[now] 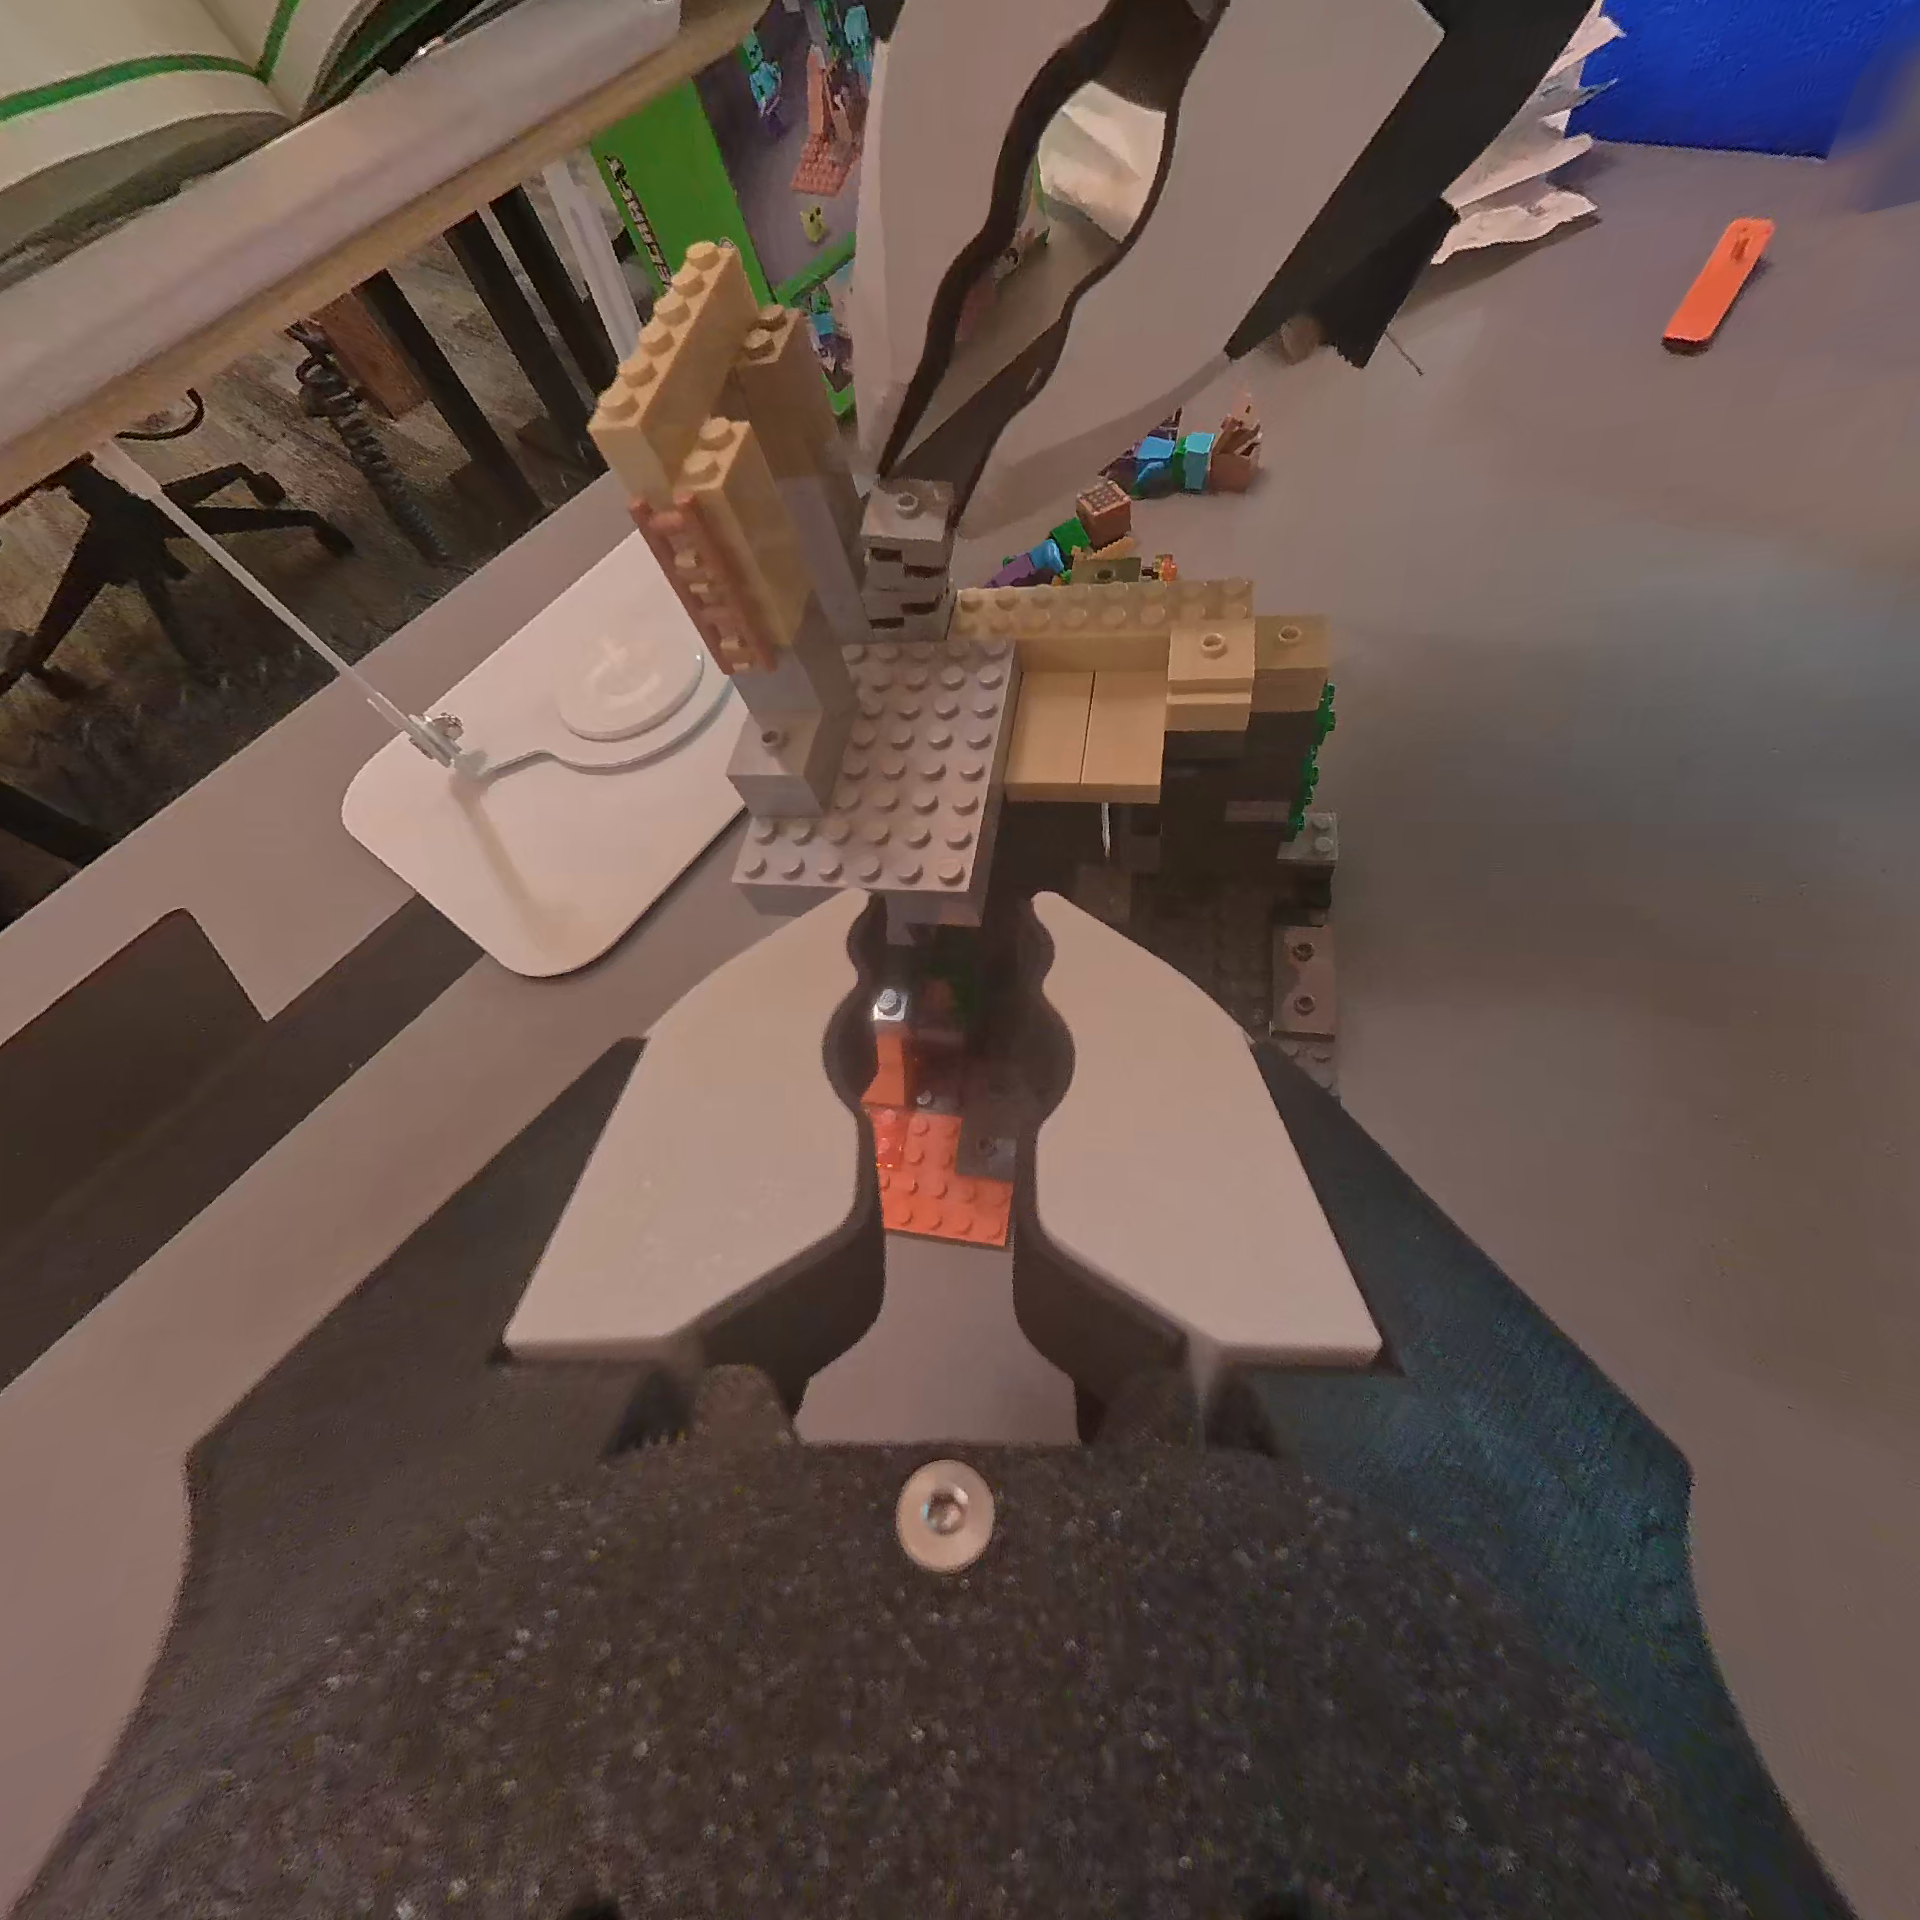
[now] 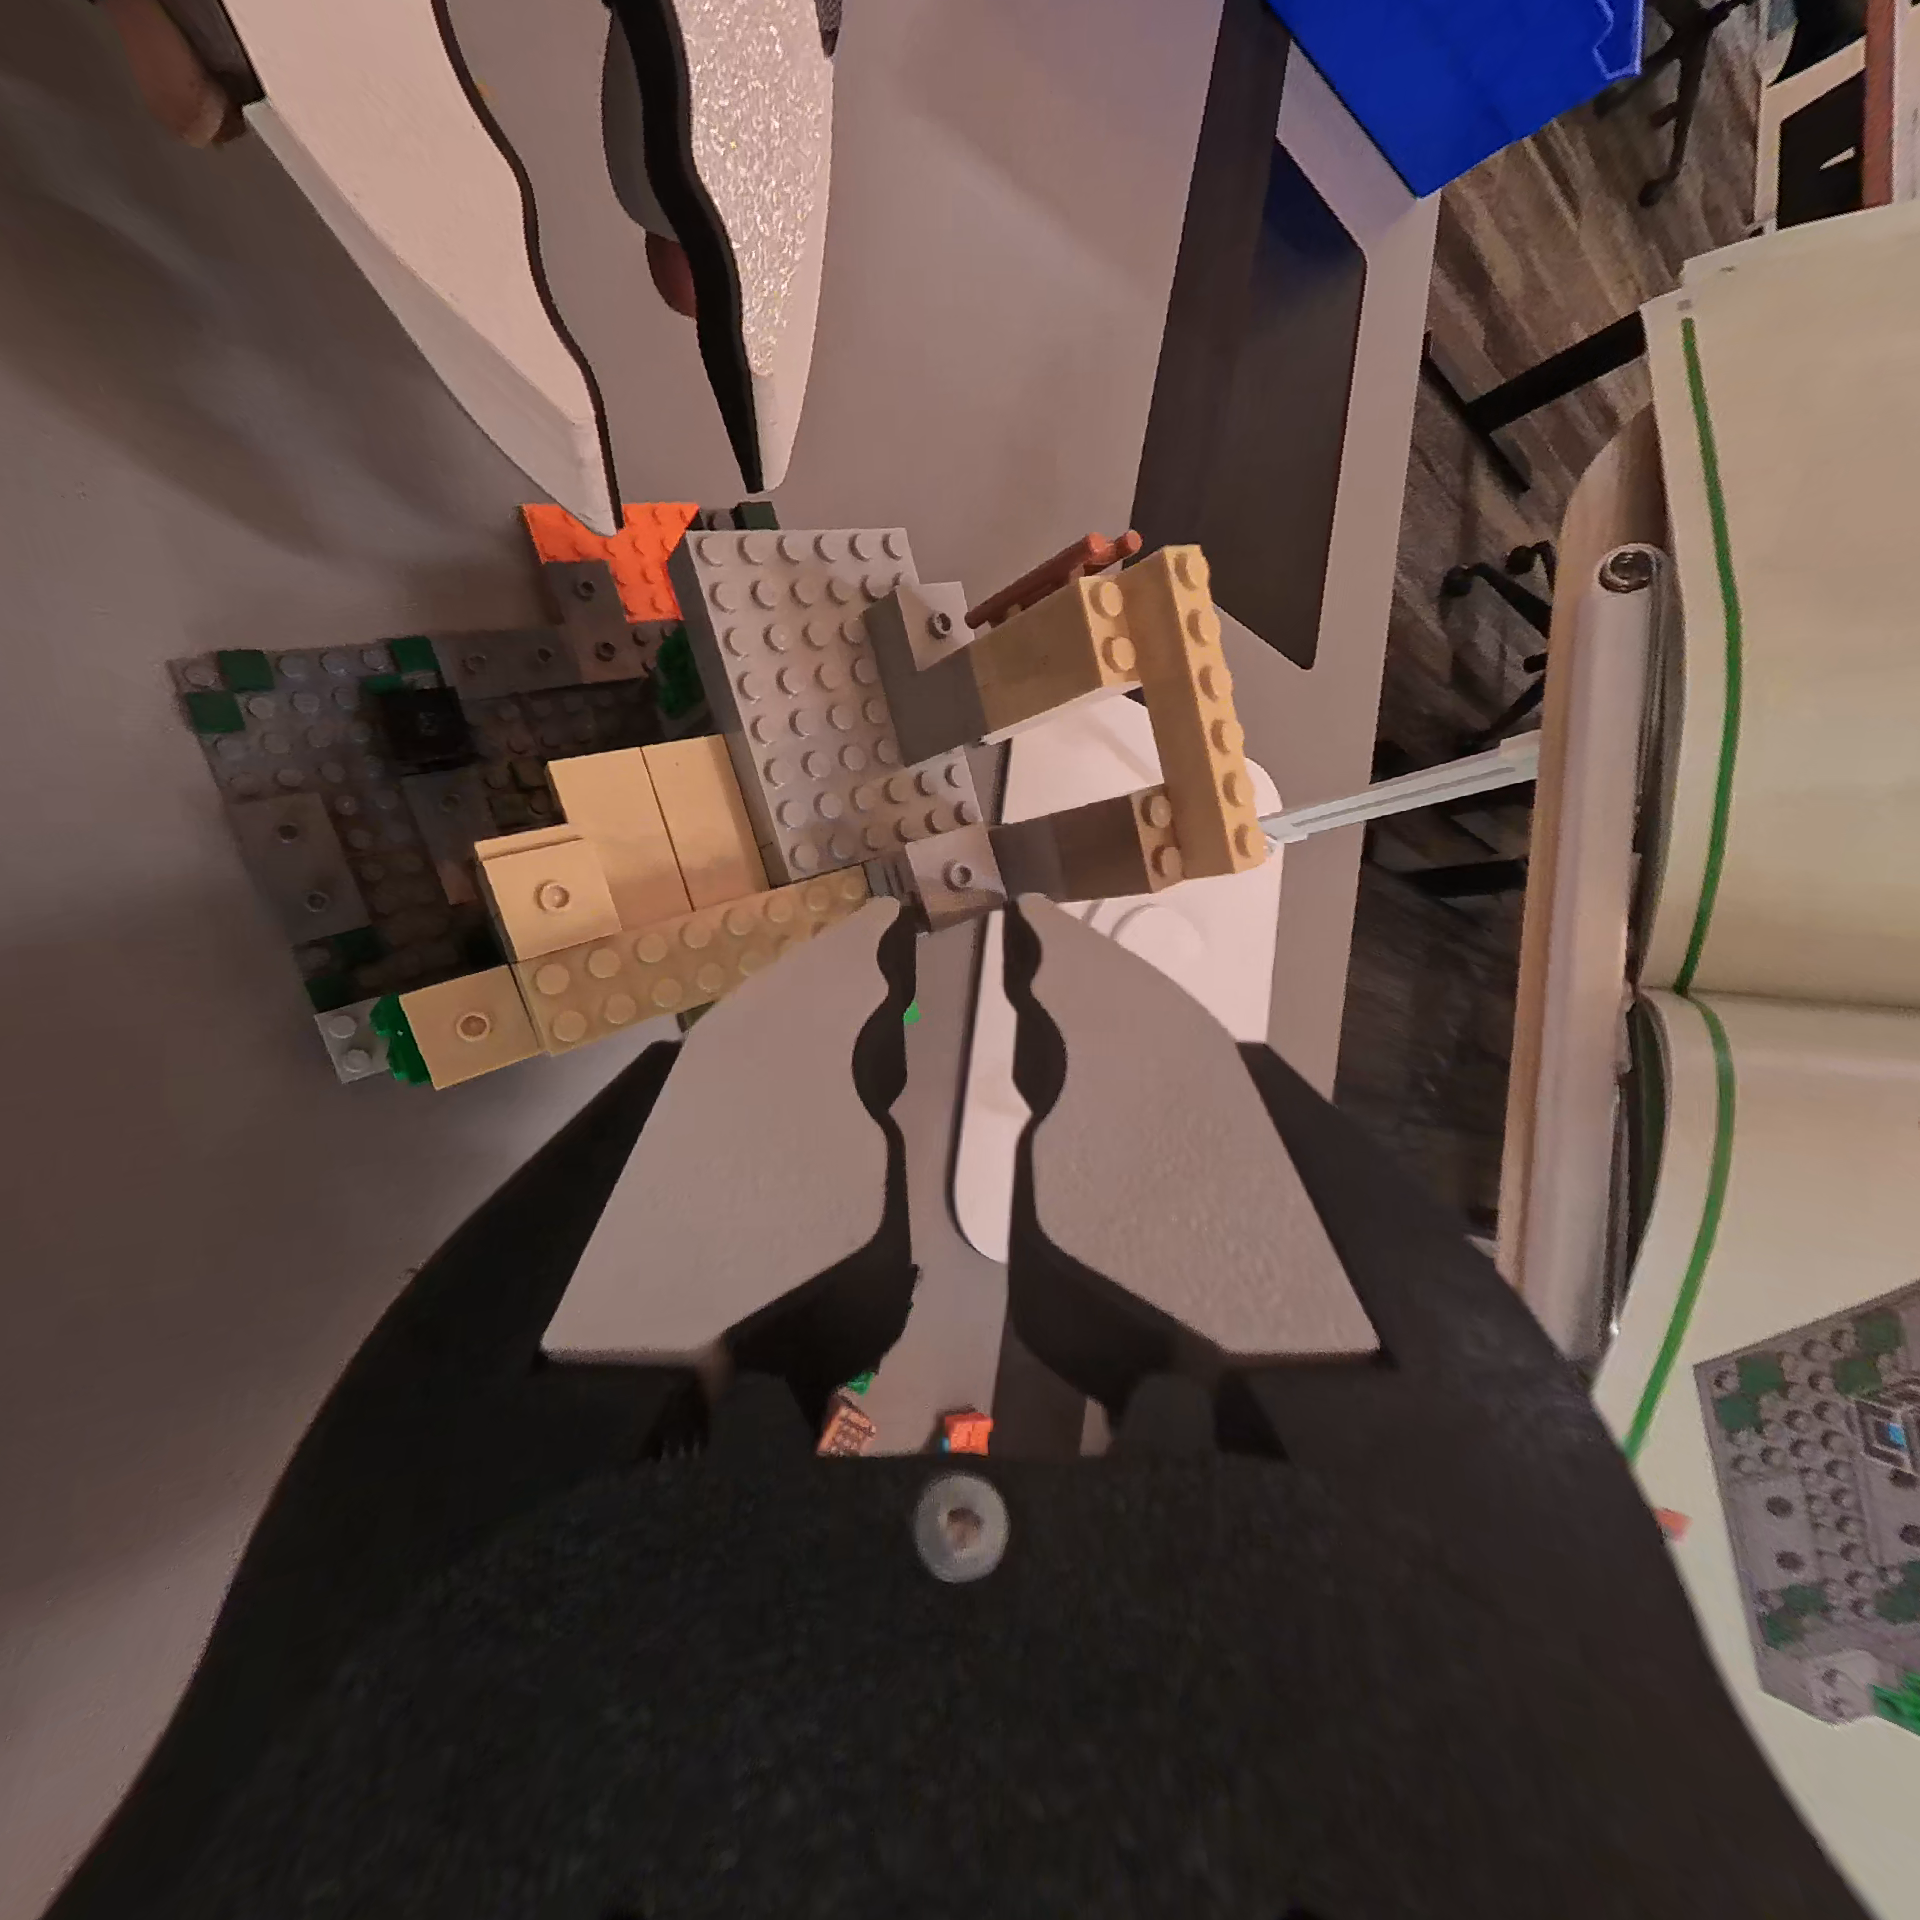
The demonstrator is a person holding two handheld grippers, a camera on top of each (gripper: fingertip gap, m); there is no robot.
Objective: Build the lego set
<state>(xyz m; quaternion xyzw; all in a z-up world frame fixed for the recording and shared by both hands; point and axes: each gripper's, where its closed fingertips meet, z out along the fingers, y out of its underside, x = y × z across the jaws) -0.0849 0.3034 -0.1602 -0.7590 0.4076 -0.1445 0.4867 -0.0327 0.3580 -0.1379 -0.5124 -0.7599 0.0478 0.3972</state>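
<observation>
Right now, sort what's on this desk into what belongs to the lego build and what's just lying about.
Belongs:
- half-built grey and tan lego model
- heap of small loose coloured lego pieces
- green cardboard lego box
- open instruction booklet
- orange plastic brick separator

Lying about:
- white flat-based stand
- blue plastic bin
- crumpled white papers

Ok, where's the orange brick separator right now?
The orange brick separator lies flat on the grey table, upper right in the left wrist view, just below the loose papers and well clear of the lego build.
</observation>
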